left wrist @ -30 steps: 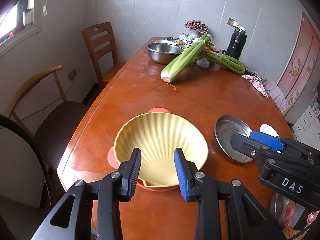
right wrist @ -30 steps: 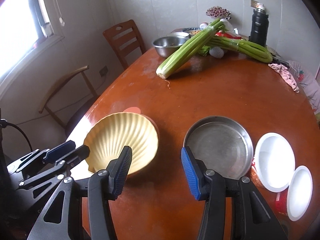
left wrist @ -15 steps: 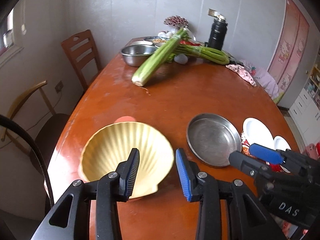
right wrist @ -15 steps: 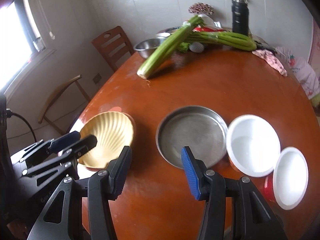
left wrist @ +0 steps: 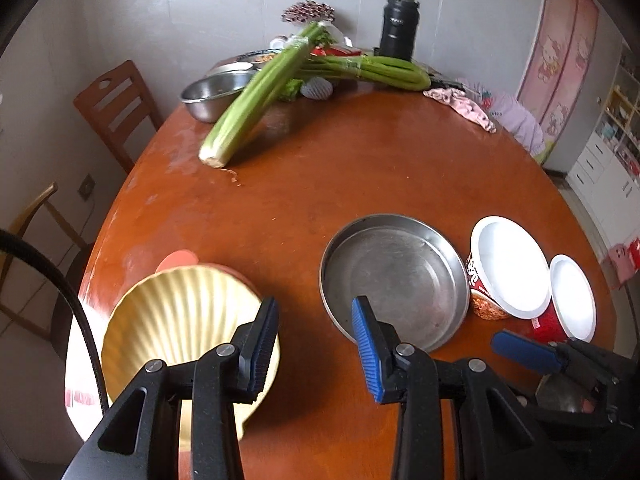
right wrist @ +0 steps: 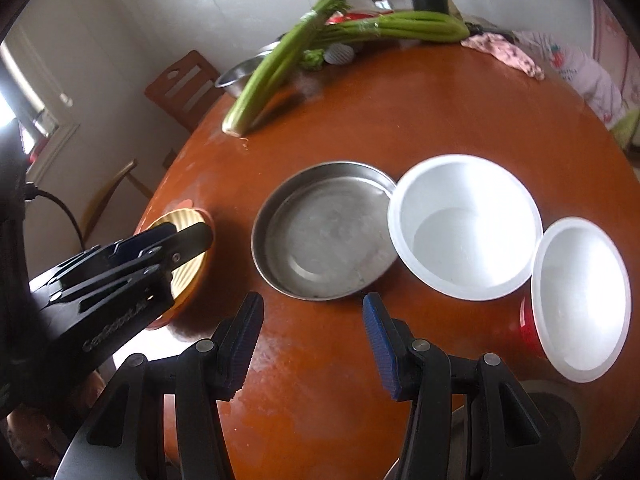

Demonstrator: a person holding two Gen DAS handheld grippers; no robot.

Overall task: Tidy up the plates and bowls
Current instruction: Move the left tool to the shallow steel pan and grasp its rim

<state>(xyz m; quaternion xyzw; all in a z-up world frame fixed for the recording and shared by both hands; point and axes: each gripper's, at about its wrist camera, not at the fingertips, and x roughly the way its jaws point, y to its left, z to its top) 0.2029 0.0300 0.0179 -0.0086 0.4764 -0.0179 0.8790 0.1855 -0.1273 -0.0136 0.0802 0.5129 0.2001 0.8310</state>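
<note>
Two claws under my control, both spread wide and holding nothing: my left claw (left wrist: 314,346) hangs over the counter (left wrist: 360,168) between the yellow shell-shaped bowl (left wrist: 176,320) and the steel pan (left wrist: 394,280); my right claw (right wrist: 312,344) hangs just short of that pan's near rim.

Writing I can read: "GenRobot.AI" on the left claw's body in the right wrist view. Red print on the side of the large white bowl (right wrist: 464,226) is too small to read. Hello Kitty pictures show on the pink door (left wrist: 560,48).

Task items, left to right along the near edge:
- yellow shell-shaped bowl, resting on an orange plate (right wrist: 200,276);
- steel pan, apart from the yellow bowl;
- large white bowl, its rim overlapping the pan's edge as seen from the right wrist;
- small white bowl (right wrist: 580,300), just beside the large one.

Other items, far end:
- two celery bunches (left wrist: 256,96), one leaning over a steel mixing bowl (left wrist: 212,94);
- black flask (left wrist: 398,28);
- pink cloth (left wrist: 464,106).

Wooden chair (left wrist: 116,108) stands beside the counter.
</note>
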